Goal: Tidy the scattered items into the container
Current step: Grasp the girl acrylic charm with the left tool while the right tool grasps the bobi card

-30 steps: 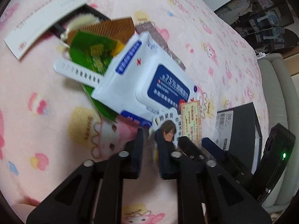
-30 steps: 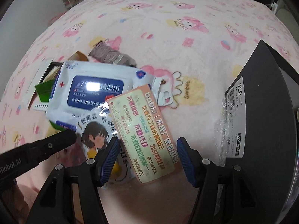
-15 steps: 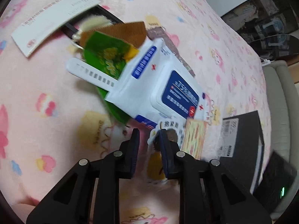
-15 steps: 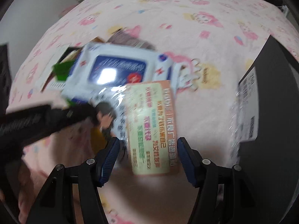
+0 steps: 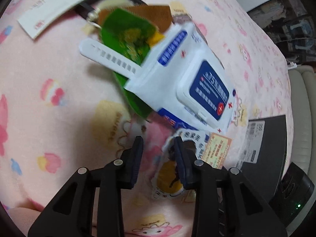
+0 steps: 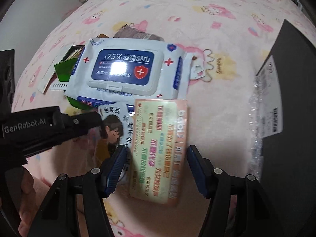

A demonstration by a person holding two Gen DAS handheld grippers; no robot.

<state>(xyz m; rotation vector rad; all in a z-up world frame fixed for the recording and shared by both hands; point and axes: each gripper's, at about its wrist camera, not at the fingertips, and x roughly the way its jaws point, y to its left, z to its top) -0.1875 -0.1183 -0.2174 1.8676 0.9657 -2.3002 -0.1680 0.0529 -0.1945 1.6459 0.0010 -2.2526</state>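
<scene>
I'm at the pick-up stage: my right claw (image 6: 156, 165) hangs with its jaws part open astride the pink card (image 6: 159, 150), pads not yet touching it, nothing held. My left claw (image 5: 159, 154) has jaws opening and empty, and the cartoon sticker (image 5: 173, 169) lies under its right finger. I judge the next move is to lower the right claw, pinch the card's long edges, then carry it to the black box (image 6: 292, 106) off to its right. Ahead of both claws lies one wipes pack (image 6: 126, 71) on the bed (image 6: 217, 98). Counted: one card, one sticker, one wipes pack, one comb (image 5: 154, 16), one green packet (image 5: 128, 33).
</scene>
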